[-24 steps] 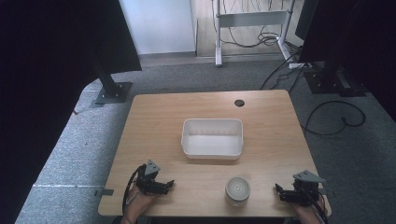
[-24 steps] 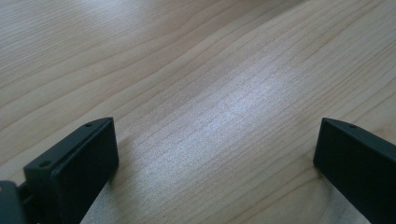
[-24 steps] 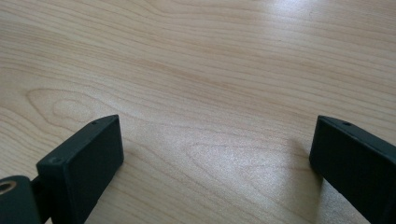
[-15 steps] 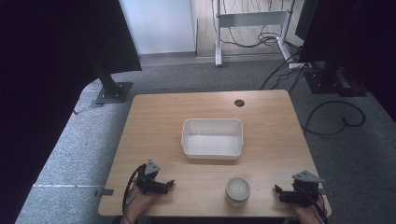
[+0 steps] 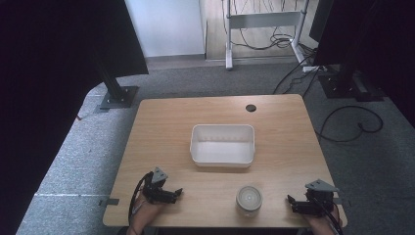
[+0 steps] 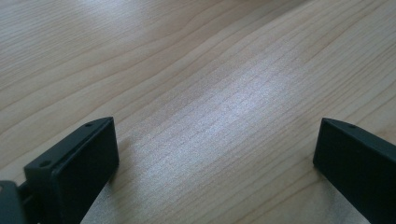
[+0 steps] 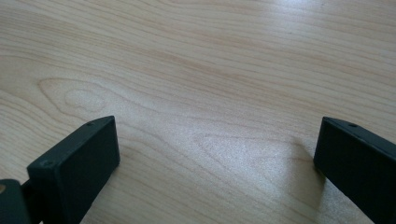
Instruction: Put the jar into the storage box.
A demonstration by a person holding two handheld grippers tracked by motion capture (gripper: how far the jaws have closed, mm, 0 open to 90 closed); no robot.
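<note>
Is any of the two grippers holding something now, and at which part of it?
Nothing is held. The left gripper and the right gripper both rest on the table with jaws wide apart and bare wood between them. The jar stands untouched.

No readable text or labels.

I see my left gripper (image 5: pixel 177 192) and right gripper (image 5: pixel 291 203) resting near the bench's (image 5: pixel 161 127) front edge, a jar (image 5: pixel 248 199) between them, a white tub (image 5: pixel 222 145) at the middle.
</note>
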